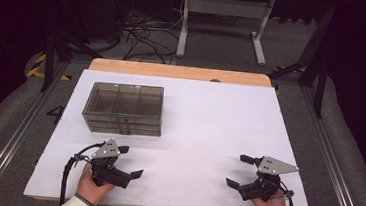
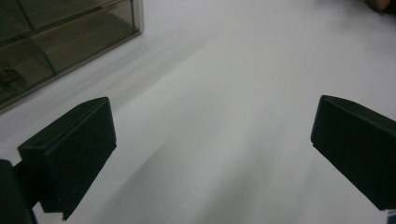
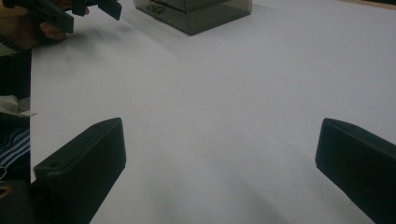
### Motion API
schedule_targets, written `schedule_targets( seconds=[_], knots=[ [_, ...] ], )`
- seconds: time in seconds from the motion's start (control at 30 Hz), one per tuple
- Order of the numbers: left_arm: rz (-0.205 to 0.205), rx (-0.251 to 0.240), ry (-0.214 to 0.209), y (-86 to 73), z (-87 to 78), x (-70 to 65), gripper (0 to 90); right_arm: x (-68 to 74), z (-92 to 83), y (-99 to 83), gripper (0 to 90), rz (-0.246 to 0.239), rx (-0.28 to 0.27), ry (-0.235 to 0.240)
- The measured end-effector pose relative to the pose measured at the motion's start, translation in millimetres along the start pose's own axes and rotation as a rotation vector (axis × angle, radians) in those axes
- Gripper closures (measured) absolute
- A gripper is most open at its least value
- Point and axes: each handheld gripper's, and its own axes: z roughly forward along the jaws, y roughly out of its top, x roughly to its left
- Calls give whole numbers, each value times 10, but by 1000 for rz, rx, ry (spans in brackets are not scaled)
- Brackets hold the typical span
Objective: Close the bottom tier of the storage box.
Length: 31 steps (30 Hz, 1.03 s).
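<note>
Where white sheet [image 1: 209, 125] covers wooden table [image 1: 181, 72], smoky drawer box [image 1: 123, 108] sits far-left; dark room, floor cables [image 1: 147, 34], a "4" [image 1: 55, 114] marked left; left gripper [image 1: 130, 161] and right gripper [image 1: 239, 171] gape wide, empty

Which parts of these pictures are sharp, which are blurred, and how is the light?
High view: the white table is brightly lit, its surroundings dark, the smoky drawer box sharp. Left gripper view: the box is soft, and streaky shadows cross the sheet. Right gripper view: the near jaws are dark and blurred, the left gripper soft.
</note>
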Motion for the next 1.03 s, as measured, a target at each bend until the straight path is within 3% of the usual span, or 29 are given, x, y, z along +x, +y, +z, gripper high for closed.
schedule_targets(
  seconds=[0.13, 0.5, 1.03],
  knots=[
    [36, -8, 5, -16, -27, -33, 4, 1, -1, -1, 23, -1, -1, 1],
    [24, -35, 24, 18, -36, 42, 3, 4, 7, 2, 24, -3, 6, 1],
    [25, -13, 45, 22, -24, 0, 0, -3, 16, 10, 23, -1, 11, 7]
  ],
)
